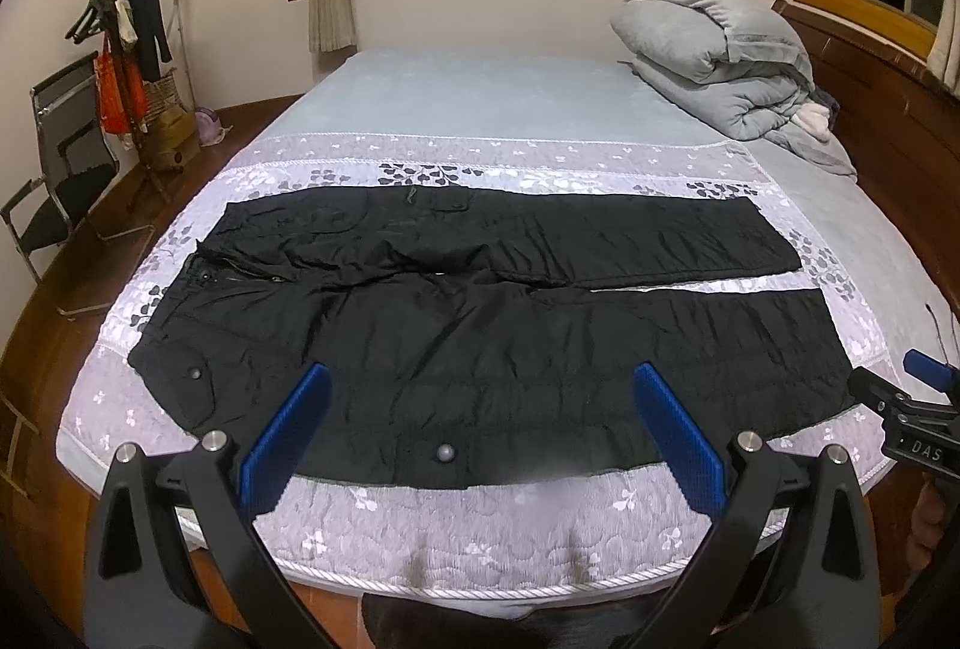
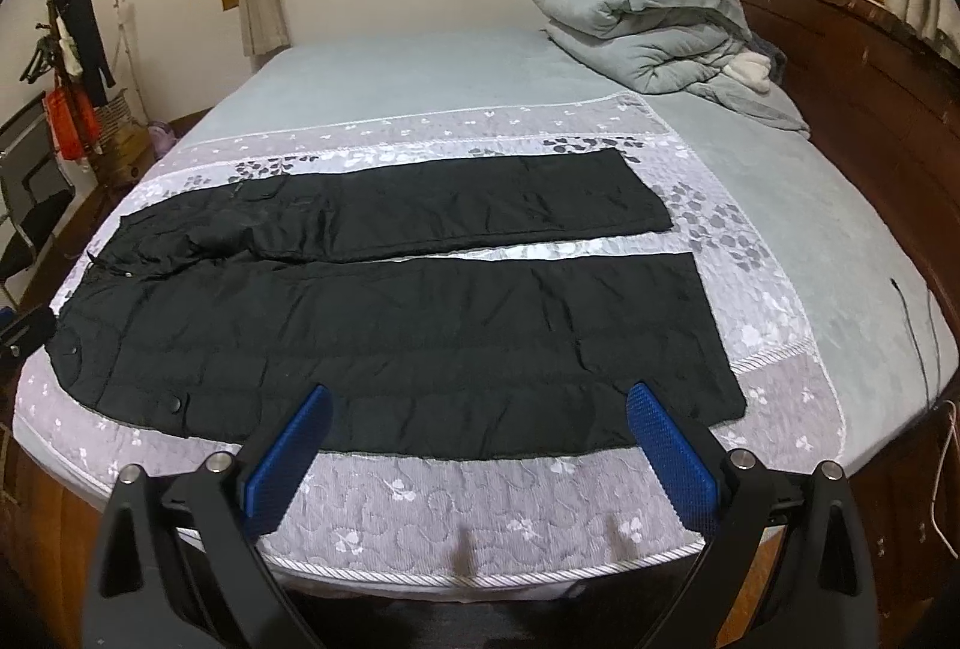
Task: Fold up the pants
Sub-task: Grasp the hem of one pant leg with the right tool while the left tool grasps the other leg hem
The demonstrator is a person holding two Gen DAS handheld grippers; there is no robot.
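Observation:
Black pants point(image 1: 480, 325) lie spread flat across the bed, waistband to the left and both legs running right with a narrow gap between them. In the right wrist view the same pants point(image 2: 390, 325) fill the middle of the bedspread. My left gripper point(image 1: 480, 379) hovers open above the near leg's thigh area, nothing between its blue pads. My right gripper point(image 2: 477, 400) hovers open over the near leg closer to the cuff, also holding nothing. The right gripper's tip point(image 1: 918, 397) shows at the far right edge of the left wrist view.
A lilac floral bedspread point(image 1: 480, 523) covers the near half of the bed. A folded grey duvet point(image 1: 720, 60) sits at the far right by the wooden headboard point(image 2: 852, 66). A coat rack point(image 1: 120, 48) and chair point(image 1: 66, 156) stand left of the bed.

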